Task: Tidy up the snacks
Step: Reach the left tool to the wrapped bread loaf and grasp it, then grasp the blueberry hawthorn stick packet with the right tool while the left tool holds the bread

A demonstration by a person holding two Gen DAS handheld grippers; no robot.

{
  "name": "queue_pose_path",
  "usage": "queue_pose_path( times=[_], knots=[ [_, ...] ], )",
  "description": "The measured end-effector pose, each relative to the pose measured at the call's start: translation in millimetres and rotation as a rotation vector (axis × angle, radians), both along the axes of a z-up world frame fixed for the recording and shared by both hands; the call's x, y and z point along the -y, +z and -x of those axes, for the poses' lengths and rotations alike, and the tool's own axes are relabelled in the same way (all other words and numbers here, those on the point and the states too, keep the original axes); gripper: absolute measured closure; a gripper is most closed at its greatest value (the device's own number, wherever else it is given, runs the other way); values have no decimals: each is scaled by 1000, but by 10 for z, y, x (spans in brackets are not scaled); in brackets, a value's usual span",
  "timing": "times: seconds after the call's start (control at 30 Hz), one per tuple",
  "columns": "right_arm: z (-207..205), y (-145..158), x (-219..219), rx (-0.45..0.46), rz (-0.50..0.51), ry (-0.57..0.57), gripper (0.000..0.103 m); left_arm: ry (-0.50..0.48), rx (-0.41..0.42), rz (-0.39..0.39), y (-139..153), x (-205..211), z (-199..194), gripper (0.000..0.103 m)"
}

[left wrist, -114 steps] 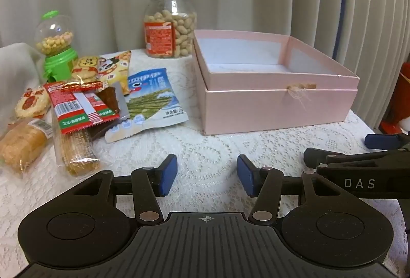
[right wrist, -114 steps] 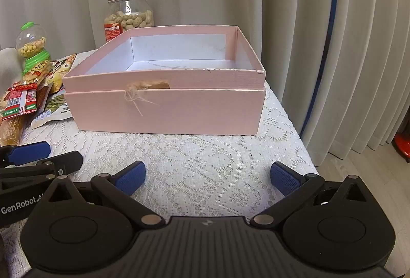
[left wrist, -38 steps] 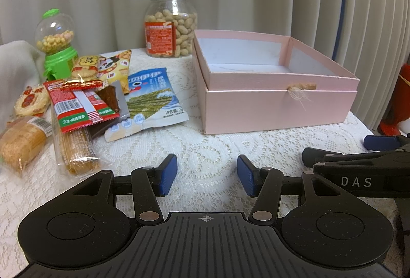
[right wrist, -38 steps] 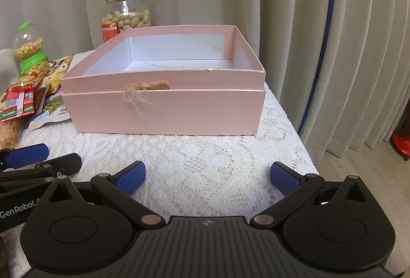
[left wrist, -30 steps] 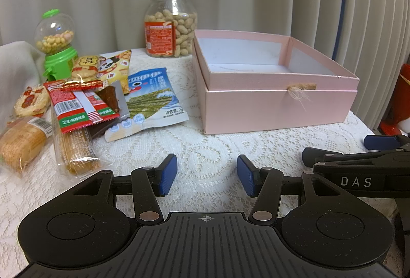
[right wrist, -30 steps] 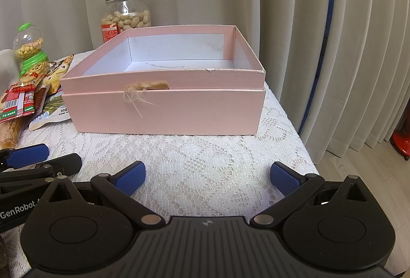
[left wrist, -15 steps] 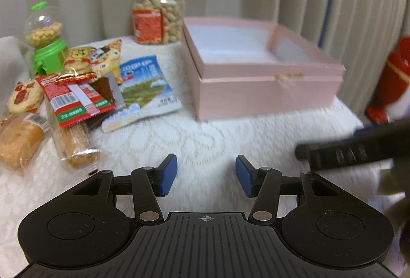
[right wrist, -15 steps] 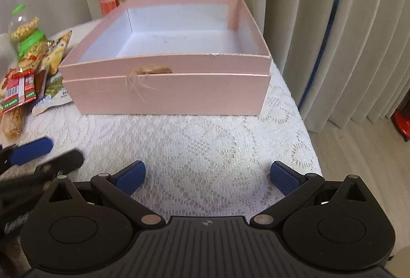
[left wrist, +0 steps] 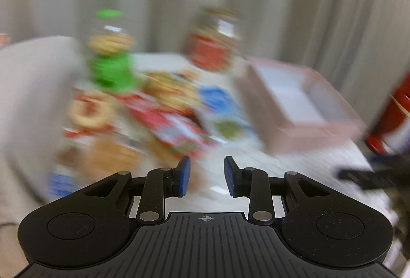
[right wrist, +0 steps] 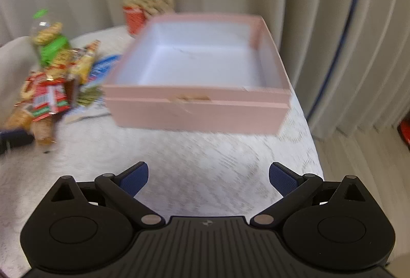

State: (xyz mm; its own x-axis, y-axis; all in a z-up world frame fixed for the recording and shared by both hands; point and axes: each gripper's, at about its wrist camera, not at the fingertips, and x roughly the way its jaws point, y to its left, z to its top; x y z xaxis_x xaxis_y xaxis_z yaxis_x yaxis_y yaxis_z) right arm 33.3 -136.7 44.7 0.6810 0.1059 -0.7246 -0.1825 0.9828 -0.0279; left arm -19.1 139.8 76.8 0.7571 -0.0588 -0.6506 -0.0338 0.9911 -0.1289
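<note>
Pink box [right wrist: 197,111] sits empty mid-frame, ready for snacks; your left gripper [left wrist: 207,177], jaws just narrowing on nothing, faces the packets [left wrist: 164,121]; right gripper [right wrist: 208,179] gapes.

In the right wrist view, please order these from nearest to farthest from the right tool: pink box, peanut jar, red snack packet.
From the right tool:
1. Pink box, straight ahead.
2. Red snack packet, far left; nearly as close as the box.
3. Peanut jar, behind the box, by the curtain.

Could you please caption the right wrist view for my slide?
Open right gripper above the lace tablecloth, facing the empty pink box.
</note>
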Motion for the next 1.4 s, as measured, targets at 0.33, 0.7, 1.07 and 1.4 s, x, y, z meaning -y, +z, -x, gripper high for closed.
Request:
queue_pose_path(
  times=[0.33, 0.7, 1.07, 1.4],
  knots=[
    [108, -94, -168, 22, 23, 51, 2, 136, -86, -88, -310, -608, -261, 51],
    [151, -137, -147, -8, 22, 45, 2, 148, -106, -22, -495, -698, -276, 39],
    [-122, 294, -1000, 2, 67, 221, 2, 57, -8, 202, -454, -562, 368, 50],
    [-832, 593, -2647, -69, -17, 412, 3, -4, 9, 220, -491, -733, 618, 51]
  ],
)
